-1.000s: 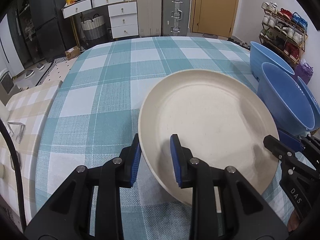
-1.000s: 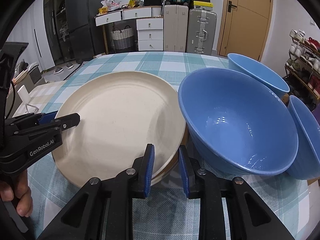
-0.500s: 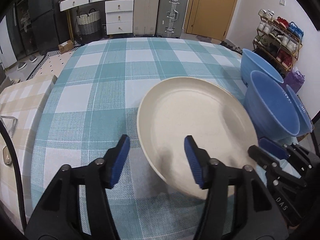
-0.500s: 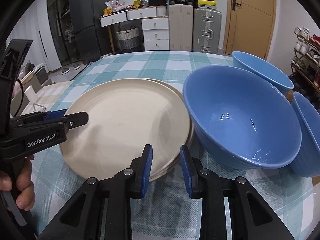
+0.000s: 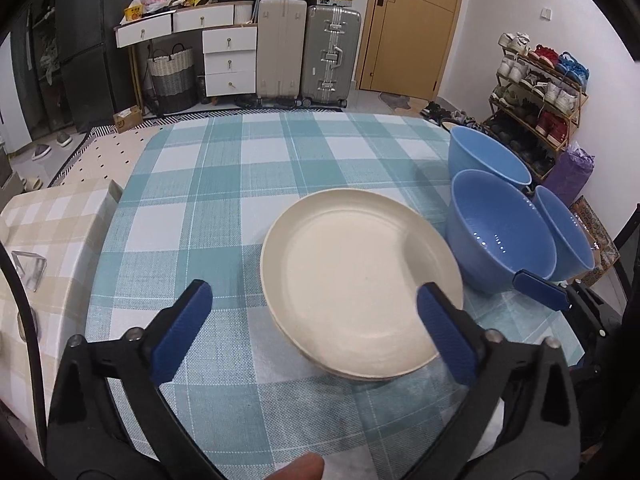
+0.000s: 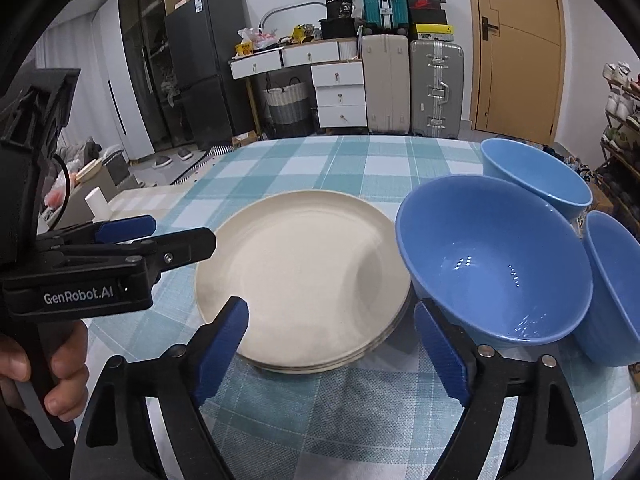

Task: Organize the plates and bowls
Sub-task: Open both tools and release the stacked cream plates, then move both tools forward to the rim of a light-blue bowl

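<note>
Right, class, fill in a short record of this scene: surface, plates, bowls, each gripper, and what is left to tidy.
surface: table with a teal checked cloth
plates: cream plates stacked, exact count unclear
bowls: three blue bowls, near bowl beside the stack, far bowl and right bowl separate
left gripper: jaws opening, nothing gripped
right gripper: jaws opening, nothing gripped
left to tidy: bowls not yet nested

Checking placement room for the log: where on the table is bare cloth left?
Free: the cloth left of the plates and the far stretch toward the suitcases. Crowded: the right side, three bowls packed against the plates.
</note>
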`<action>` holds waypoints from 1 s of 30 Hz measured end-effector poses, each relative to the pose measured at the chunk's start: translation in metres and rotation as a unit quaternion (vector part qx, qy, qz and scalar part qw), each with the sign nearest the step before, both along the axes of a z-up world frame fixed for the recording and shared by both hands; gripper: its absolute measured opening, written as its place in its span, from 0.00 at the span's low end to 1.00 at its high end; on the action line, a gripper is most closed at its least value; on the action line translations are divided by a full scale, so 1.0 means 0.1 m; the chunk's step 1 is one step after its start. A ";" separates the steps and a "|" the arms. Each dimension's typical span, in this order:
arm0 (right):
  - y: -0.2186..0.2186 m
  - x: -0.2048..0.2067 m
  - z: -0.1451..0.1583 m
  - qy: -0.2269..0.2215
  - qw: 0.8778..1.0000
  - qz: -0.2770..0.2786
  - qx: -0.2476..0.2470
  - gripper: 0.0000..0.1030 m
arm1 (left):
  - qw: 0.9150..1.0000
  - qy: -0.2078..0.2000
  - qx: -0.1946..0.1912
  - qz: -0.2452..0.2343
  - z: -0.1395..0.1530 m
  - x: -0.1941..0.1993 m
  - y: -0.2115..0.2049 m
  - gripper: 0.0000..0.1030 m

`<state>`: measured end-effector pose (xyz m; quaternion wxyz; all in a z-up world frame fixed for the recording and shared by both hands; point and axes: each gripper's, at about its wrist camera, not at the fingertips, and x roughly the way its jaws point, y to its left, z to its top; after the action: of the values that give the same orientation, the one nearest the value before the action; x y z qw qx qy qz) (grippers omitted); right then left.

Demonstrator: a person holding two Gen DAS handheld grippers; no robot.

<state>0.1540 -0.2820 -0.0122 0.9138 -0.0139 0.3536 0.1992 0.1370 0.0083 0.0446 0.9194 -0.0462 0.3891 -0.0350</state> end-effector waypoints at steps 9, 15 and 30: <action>-0.28 -0.11 0.26 -0.024 0.999 -0.008 0.020 0.98 | 1.000 -0.030 -0.009 0.003 0.31 -0.21 -0.19 0.99; -0.57 -0.15 0.45 -0.047 0.999 -0.022 0.015 0.98 | 0.998 -0.045 -0.039 -0.004 0.42 -0.27 -0.30 0.99; -1.55 0.04 1.01 -0.082 0.993 -0.086 0.015 0.99 | 0.998 -0.038 -0.039 -0.016 0.55 0.02 -0.70 0.99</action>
<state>0.1581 -0.4366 0.0892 0.9535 0.0135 0.2746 0.1236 0.1389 -0.0619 0.1000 0.9302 -0.0745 0.3532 -0.0662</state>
